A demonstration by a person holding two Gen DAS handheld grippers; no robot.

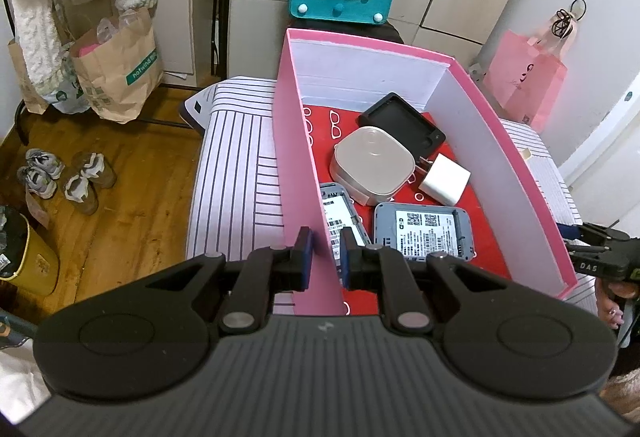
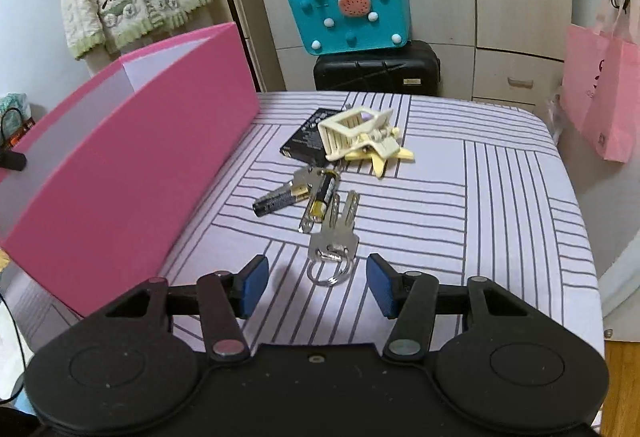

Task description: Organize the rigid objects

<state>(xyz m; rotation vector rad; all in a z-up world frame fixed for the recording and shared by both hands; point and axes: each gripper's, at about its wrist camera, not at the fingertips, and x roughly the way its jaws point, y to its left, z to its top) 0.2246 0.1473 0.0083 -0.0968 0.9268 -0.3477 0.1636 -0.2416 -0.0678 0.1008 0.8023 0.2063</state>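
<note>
Gripping: my left gripper (image 1: 326, 257) pinches the pink box (image 1: 304, 157) by its near wall.
Right gripper (image 2: 316, 285): my jaws stand apart, empty, over the key bunch (image 2: 332, 241).
Writing: "DAS" on my right tool; "notwind" on a paper bag (image 1: 120, 69).
Box contents: two labelled grey devices (image 1: 424, 233), beige case (image 1: 370, 165), white charger (image 1: 444, 179), black tray (image 1: 402, 123).
Surface: striped bed (image 2: 480, 205) holding batteries (image 2: 296, 197), cream clip (image 2: 360, 135), black card (image 2: 308, 135).
Room: teal bag (image 2: 348, 17), suitcase (image 2: 376, 71); open bedding to my right.

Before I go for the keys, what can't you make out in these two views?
- Left wrist view: the left grey device is half hidden behind the pink box wall.
- Right wrist view: the box's inside is hidden by its wall.
- Black flat card: print too small, partly under the cream plastic clip.
</note>
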